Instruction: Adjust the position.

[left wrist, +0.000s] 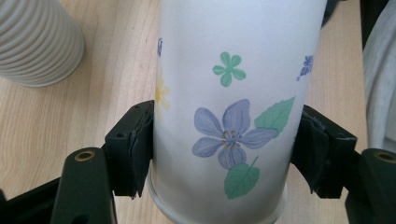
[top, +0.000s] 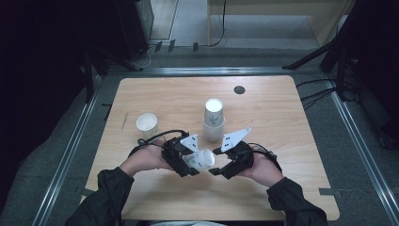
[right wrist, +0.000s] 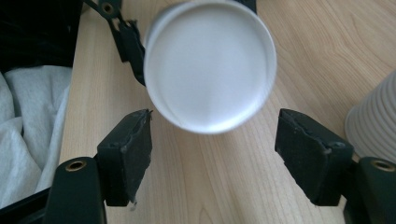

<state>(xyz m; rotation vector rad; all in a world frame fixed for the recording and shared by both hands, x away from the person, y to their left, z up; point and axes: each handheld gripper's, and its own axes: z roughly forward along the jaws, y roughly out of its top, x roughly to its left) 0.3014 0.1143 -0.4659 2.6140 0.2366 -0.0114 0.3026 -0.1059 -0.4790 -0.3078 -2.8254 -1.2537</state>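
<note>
A white paper cup [top: 201,159] printed with blue and green flowers [left wrist: 233,116] lies level above the table's near middle. My left gripper [top: 188,165] is shut on it, and both pads press its sides near the rim [left wrist: 224,149]. Its round white base [right wrist: 210,65] faces my right gripper [top: 215,161]. That gripper [right wrist: 212,154] stands open just short of the base, with bare pads and nothing between them. The left gripper's fingers [right wrist: 128,42] show behind the cup in the right gripper view.
A stack of cups [top: 214,120] with a ribbed white one at the bottom [left wrist: 37,42] [right wrist: 373,121] stands just beyond the grippers. A single open cup [top: 147,123] stands to the left. A dark round grommet [top: 239,89] sits at the far edge.
</note>
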